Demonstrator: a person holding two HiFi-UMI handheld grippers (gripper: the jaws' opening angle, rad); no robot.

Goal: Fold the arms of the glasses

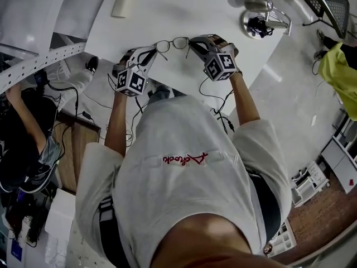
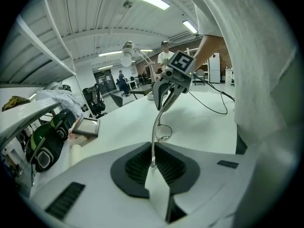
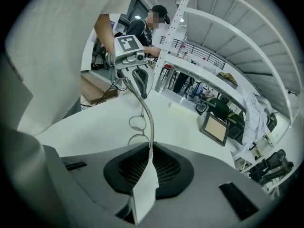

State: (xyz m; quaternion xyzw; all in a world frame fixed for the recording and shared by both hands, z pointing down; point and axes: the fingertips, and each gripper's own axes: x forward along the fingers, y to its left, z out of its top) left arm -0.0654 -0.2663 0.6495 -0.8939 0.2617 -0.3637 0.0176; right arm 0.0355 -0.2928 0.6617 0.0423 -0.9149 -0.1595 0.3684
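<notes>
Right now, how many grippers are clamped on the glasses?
2. The left gripper is shut on the end of one arm of the glasses. The right gripper is shut on the end of the other arm. None hidden.

**Your clothes and your gear**

You wear a pale grey short-sleeved T-shirt [image 1: 184, 205] with a line of red script [image 1: 184, 159] across it. A dark strap [image 1: 106, 228] shows at each side of your waist. Your left gripper [image 1: 150, 52] and right gripper [image 1: 195, 42] each carry a white cube [image 1: 131, 83] printed with black square markers. Seen close, each gripper has a smooth pale shell with narrow black slots [image 2: 66, 201] and black ribbed pads [image 2: 137, 167] lining the jaws.
</notes>
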